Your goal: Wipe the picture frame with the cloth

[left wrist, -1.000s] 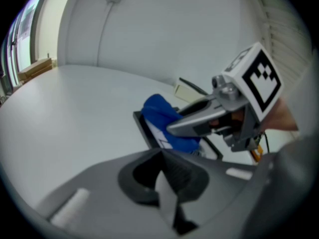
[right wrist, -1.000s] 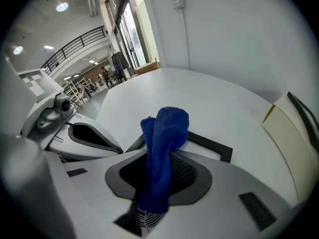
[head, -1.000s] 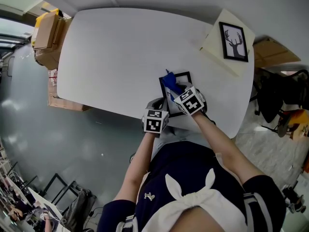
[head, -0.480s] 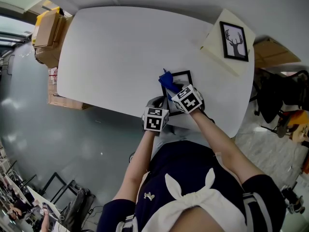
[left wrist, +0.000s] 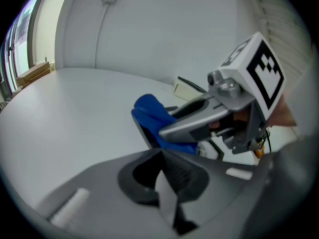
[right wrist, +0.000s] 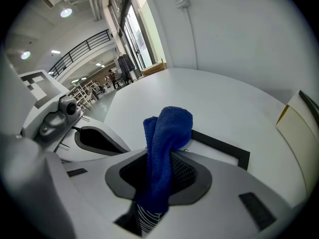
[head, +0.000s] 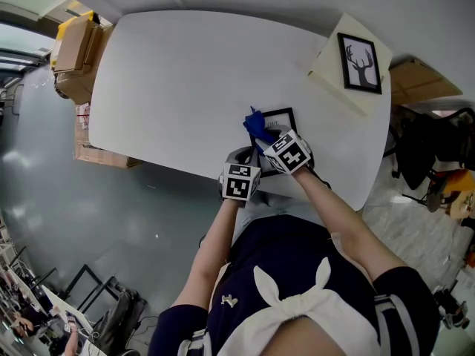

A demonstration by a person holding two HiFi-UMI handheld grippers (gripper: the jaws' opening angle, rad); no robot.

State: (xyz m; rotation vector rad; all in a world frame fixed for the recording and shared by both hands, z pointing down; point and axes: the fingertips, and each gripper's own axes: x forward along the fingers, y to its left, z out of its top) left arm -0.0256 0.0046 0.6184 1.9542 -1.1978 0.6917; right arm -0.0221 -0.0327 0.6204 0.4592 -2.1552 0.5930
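cloth (right wrist: pixel 167 133) blue, bunched, pinched in right gripper (right wrist: pixel 158 180) jaws over black picture frame (right wrist: pixel 225 147) | left gripper (left wrist: pixel 164 171) jaws together

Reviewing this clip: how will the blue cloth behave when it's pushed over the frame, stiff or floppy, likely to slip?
Probably floppy: the blue cloth folds over itself above the right gripper. Its fuzzy weave suggests it is light and grippy, so it should drag rather than skate on the picture frame. It may bunch when pushed.
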